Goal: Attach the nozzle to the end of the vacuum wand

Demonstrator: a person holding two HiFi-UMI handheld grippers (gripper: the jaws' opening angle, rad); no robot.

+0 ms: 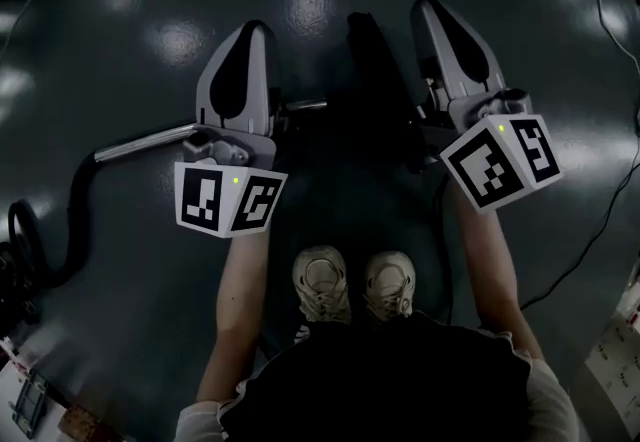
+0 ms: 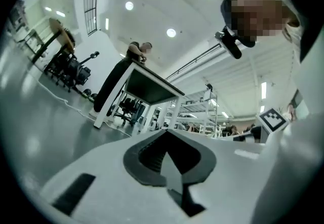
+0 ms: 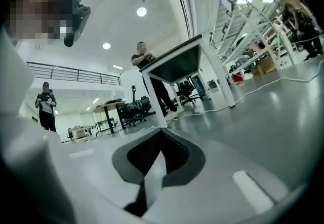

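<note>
In the head view the vacuum wand (image 1: 142, 142), a metal tube, lies on the dark floor and passes behind my left gripper (image 1: 252, 28). Its black hose (image 1: 72, 222) curls off to the left. A long black part (image 1: 378, 80), possibly the nozzle, lies on the floor between the two grippers. My right gripper (image 1: 429, 3) is at the right, above that part's near end. Both grippers are held up off the floor, pointing forward, jaws together with nothing between them. The left gripper (image 2: 165, 133) and the right gripper (image 3: 161, 132) show in their own views as closed tips against the room.
The person's two shoes (image 1: 352, 286) stand just behind the grippers. Thin cables (image 1: 598, 222) run over the floor at the right. Small items (image 1: 30, 400) lie at the lower left. The gripper views show a white-legged table (image 2: 148, 87), a person (image 3: 147, 73) beside it, office chairs and shelving.
</note>
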